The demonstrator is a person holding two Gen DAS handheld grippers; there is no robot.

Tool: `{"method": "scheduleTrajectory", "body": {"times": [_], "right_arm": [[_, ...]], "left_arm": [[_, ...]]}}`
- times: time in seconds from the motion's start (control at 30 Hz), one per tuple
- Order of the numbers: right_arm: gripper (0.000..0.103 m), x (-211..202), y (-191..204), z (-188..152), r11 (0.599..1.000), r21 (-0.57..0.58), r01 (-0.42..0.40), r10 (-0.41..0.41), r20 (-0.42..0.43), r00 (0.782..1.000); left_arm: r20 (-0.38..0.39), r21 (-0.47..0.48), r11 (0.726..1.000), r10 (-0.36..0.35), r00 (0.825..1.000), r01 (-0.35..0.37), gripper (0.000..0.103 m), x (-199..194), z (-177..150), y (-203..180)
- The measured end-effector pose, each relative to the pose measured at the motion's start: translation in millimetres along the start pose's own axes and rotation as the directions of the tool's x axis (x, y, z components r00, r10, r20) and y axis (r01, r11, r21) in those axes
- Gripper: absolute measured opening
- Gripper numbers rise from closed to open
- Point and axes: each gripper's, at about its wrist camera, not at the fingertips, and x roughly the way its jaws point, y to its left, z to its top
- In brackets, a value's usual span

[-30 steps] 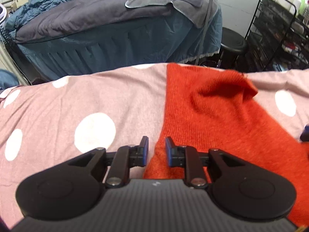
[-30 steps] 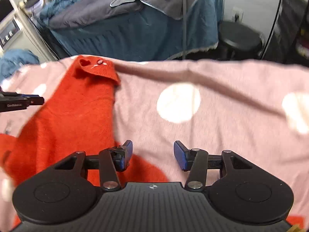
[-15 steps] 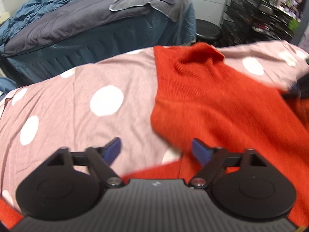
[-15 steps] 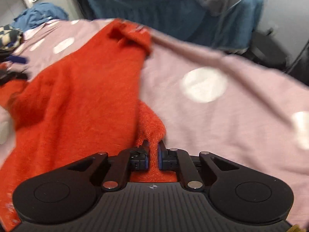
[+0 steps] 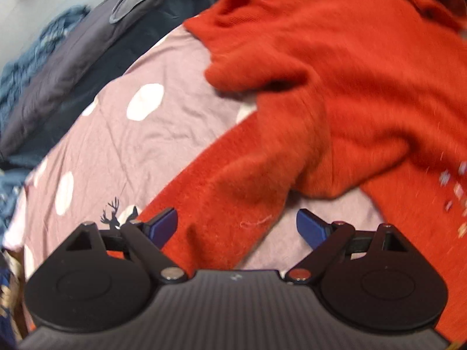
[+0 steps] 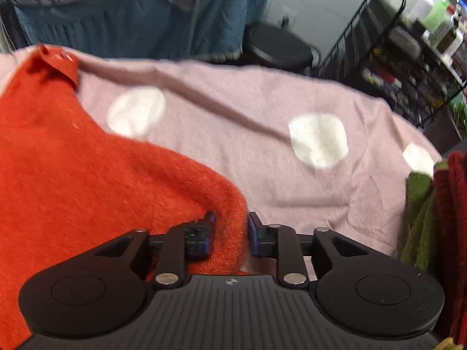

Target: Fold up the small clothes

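— Between the left gripper's blue pads?
— A red sweater sleeve, untouched; jaws spread wide over the pink dotted bedsheet.
— At the right gripper?
— Jaws just opening, a sweater fold between them, unpressed; the sweater lies spread on the sheet; folded green and dark red clothes beside.

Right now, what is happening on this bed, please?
A person with two handheld grippers is folding an orange sweater on a pink dotted sheet. The left gripper is open above a sleeve. The right gripper has just been opening, with a sweater fold between its jaws.
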Motion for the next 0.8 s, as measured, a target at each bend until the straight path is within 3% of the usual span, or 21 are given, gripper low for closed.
{"method": "scheduleTrajectory", "body": {"times": [0.07, 0.1, 0.13, 0.2, 0.23, 0.27, 0.4, 0.47, 0.63, 0.73, 0.8], "right_arm": [[0.067, -14, 4, -2, 1.000, -0.001, 0.004, -0.003, 0.052, 0.999], [0.072, -21, 5, -4, 1.000, 0.006, -0.002, 0.002, 0.070, 0.998], [0.073, -29, 5, -6, 1.000, 0.013, -0.011, 0.010, 0.088, 0.996], [0.073, -46, 6, -12, 0.999, 0.041, -0.029, 0.024, 0.120, 0.993], [0.073, -53, 6, -14, 0.997, 0.061, -0.043, 0.035, 0.129, 0.991], [0.073, -60, 5, -18, 0.995, 0.085, -0.057, 0.044, 0.141, 0.989], [0.074, -91, 4, -33, 0.985, 0.149, -0.087, 0.057, 0.198, 0.979], [0.082, -101, 3, -41, 0.976, 0.189, -0.105, 0.066, 0.201, 0.977], [0.087, -120, 4, -71, 0.937, 0.283, -0.204, 0.163, 0.163, 0.973], [0.087, -131, 14, -93, 0.931, 0.283, -0.231, 0.201, 0.132, 0.971], [0.087, -136, 21, -110, 0.926, 0.279, -0.255, 0.232, 0.111, 0.966]], "left_arm": [[-0.012, 0.048, 0.997, 0.060, 0.998, -0.059, 0.083, 12, -4, -9], [-0.027, 0.064, 0.996, 0.071, 0.997, -0.069, 0.079, 19, -5, -11], [-0.019, 0.052, 0.996, 0.068, 0.997, -0.067, 0.078, 23, -7, -11], [0.013, -0.009, 0.998, 0.069, 0.998, -0.069, 0.063, 23, -6, -4], [0.012, -0.037, 0.997, 0.072, 0.997, -0.072, 0.031, 22, -4, 0], [0.006, -0.060, 0.995, 0.087, 0.996, -0.086, 0.013, 22, -2, 4], [0.058, -0.183, 0.969, 0.181, 0.982, -0.168, 0.013, 1, -4, 36], [0.057, -0.232, 0.953, 0.216, 0.975, -0.197, 0.013, -7, -8, 54], [-0.025, -0.349, 0.916, 0.204, 0.979, -0.200, 0.015, 0, -27, 90], [-0.113, -0.434, 0.882, 0.151, 0.982, -0.185, 0.026, 17, -41, 100], [-0.106, -0.473, 0.862, 0.150, 0.983, -0.183, 0.031, 15, -48, 98]]}}
